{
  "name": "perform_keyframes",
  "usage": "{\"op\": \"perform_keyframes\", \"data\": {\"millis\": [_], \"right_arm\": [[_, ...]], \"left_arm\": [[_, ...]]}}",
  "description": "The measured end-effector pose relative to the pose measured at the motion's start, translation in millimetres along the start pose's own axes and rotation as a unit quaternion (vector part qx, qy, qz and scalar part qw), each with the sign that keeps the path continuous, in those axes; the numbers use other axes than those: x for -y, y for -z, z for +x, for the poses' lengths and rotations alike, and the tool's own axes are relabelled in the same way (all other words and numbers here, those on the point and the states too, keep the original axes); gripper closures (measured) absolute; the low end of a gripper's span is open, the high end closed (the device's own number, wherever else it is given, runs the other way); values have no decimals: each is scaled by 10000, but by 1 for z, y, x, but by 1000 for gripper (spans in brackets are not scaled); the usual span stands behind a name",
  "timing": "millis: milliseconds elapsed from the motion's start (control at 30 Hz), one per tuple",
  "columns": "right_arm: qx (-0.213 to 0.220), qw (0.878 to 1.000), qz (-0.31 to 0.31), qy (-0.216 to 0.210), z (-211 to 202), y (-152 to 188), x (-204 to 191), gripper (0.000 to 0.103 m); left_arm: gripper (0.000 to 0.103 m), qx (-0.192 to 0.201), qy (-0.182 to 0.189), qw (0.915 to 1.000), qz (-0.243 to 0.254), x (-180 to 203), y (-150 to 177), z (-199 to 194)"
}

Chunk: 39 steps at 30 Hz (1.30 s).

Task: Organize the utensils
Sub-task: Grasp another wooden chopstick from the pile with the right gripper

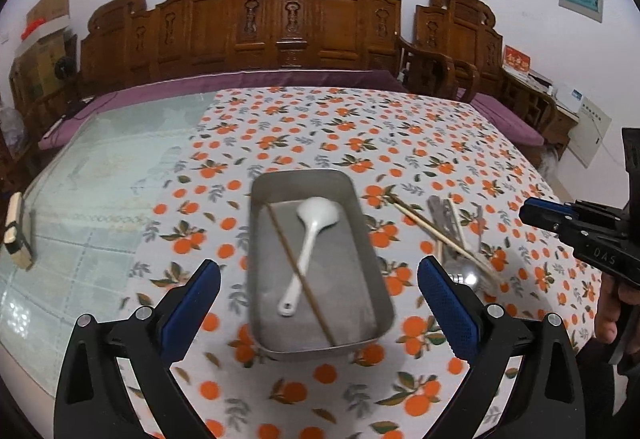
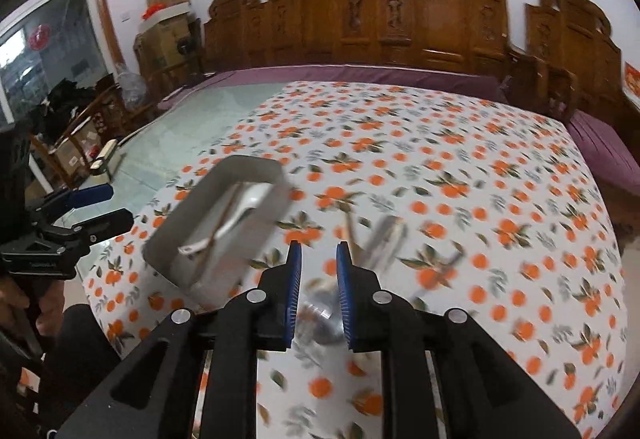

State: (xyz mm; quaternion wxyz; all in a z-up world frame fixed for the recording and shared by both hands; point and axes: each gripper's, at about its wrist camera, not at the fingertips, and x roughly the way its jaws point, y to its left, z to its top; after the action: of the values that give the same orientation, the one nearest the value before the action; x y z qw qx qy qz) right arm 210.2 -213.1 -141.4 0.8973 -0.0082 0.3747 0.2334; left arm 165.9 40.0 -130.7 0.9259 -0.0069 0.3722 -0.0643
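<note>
Your right gripper [image 2: 318,251] has its blue pads a narrow gap apart with nothing pinched between them. Just below and beyond those fingers lies a blurred heap of utensils [image 2: 376,239]; motion smear makes it hard to tell which piece is which, though a shiny metal spoon bowl [image 2: 320,313] shows through the gap.

Your left gripper [image 1: 319,271] stands spread wide and empty, one finger on either side of the metal tray [image 1: 368,239], not touching it. Inside the tray, between your fingers, rest a white spoon [image 1: 310,239] and one chopstick [image 1: 300,273] crossing it. Right of your right-hand finger sits the loose pile [image 1: 448,227], chopsticks over metal pieces that blur together.

Everything rests on a tablecloth [image 1: 320,127] printed with oranges; left of your fingers bare glass tabletop [image 1: 100,175] shows. Far beyond, a carved wooden bench [image 1: 240,23] with a purple cushion [image 1: 200,87] stands against a white wall.
</note>
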Motion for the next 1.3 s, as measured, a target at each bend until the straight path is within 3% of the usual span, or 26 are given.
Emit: {"op": "perform_keyframes", "data": {"millis": [267,533,733,1000,1100,1300], "right_arm": [[-275,9995,129,1,10,29,34,83],[-738,9970,72,-209,48,48,31,83],[-914,9948,-459,35,63,50,10,83],[-1203,9831,-1235,613,70,57,-5,84],[-1225,9819,-1275,676,70,59,-4,96],[-1072,9869,-1053,590,60,53,5,97]], "left_arm": [[8,-103,218,9988,420,43,7,7],[8,-183,436,9978,462,64,13,7],[8,-204,463,9976,474,69,16,6],[8,-236,491,9977,392,63,20,6],[8,-246,492,9978,383,62,21,7],[8,-258,497,9976,412,64,22,8]]}}
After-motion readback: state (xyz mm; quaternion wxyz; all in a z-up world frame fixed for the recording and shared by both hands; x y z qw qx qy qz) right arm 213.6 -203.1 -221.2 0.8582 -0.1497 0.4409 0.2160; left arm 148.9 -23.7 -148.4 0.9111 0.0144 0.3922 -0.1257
